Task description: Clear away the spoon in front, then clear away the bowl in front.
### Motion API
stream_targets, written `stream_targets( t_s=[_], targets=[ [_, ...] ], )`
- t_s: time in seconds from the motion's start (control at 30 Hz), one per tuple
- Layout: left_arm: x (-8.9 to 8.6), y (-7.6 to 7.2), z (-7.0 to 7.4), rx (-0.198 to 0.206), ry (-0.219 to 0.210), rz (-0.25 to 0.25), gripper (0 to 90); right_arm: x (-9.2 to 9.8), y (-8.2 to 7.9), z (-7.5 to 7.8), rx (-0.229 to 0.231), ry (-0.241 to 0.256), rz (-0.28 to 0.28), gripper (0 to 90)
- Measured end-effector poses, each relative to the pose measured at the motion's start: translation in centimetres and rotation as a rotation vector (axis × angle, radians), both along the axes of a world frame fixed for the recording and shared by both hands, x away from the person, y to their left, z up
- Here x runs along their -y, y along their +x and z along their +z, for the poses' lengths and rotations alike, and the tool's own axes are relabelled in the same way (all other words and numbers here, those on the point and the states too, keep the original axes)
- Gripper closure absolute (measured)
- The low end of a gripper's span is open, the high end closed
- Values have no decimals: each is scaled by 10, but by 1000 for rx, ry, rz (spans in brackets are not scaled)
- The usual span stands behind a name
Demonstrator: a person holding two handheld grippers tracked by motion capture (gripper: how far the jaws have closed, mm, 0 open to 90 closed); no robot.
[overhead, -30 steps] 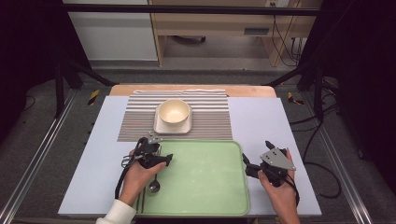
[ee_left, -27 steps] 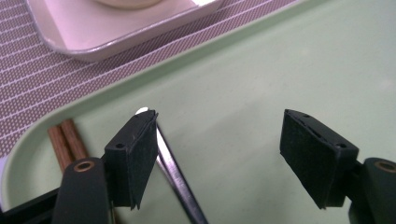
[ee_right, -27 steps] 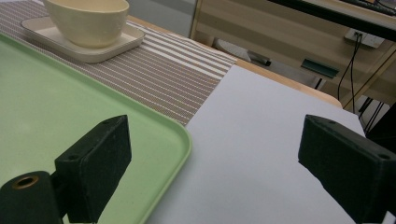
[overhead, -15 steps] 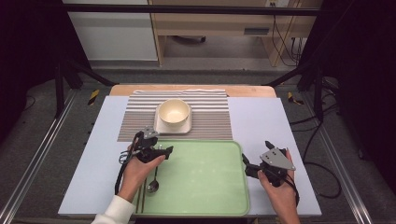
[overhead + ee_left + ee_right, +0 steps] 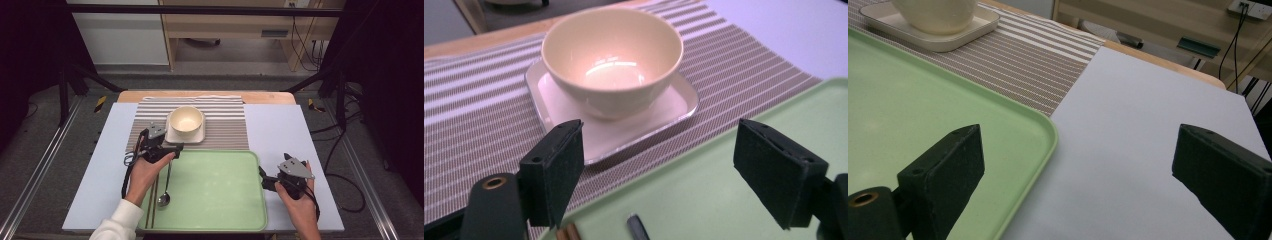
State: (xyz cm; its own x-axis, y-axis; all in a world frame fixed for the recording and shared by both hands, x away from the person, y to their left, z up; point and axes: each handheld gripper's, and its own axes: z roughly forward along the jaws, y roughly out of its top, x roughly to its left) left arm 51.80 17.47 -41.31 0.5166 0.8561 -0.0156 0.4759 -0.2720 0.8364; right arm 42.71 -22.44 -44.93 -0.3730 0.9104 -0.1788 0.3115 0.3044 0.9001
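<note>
My left gripper [image 5: 172, 148] has moved up from the spoon [image 5: 164, 192] toward the bowl [image 5: 186, 121] on its plate [image 5: 200, 136], fingers spread. The right gripper [image 5: 263, 177], fingers spread, straddles the green tray's [image 5: 220, 190] edge on the pale bench [image 5: 280, 130], striped mat [image 5: 225, 125] beyond.

Glossy glazed ceramic bowl [image 5: 613, 57] ahead of the left hand-held gripper [image 5: 659, 175]; beneath it woven, ribbed cloth mat [image 5: 474, 125]; smooth matt plastic tray [image 5: 704, 200].
</note>
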Motion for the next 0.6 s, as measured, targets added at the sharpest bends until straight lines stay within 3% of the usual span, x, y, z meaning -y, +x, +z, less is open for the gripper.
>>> stream_targets(
  t_s=[0.27,0.5,0.6],
  targets=[
    [10,23,21,16,6,-25,233,-1,1,0,-20,18,6,64],
    [14,56,28,35,-4,41,251,-3,1,0,-26,23,28,66],
    [18,74,26,41,44,61,262,-3,2,1,-28,27,31,66]
  ],
)
